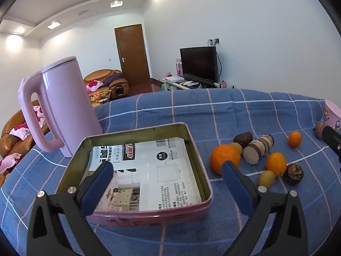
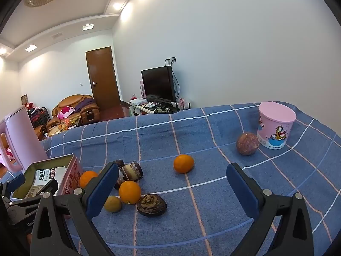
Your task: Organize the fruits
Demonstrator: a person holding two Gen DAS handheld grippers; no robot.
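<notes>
Blue checked cloth [image 1: 245, 111] carries kettle [image 1: 64, 106], tin [image 1: 198, 162], cup [image 2: 276, 123].

Your left wrist view cuts off the pink cup [image 1: 333, 116] at its right edge. In your right wrist view the pink kettle [image 2: 19, 136] runs off the left edge, and your right claw's finger [image 2: 102, 189] hides part of the orange [image 2: 86, 178] beside the tin [image 2: 71, 170].

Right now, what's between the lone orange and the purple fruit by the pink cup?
Nothing: in the right wrist view only bare blue checked cloth lies between the lone orange and the purple fruit beside the pink cup.
</notes>
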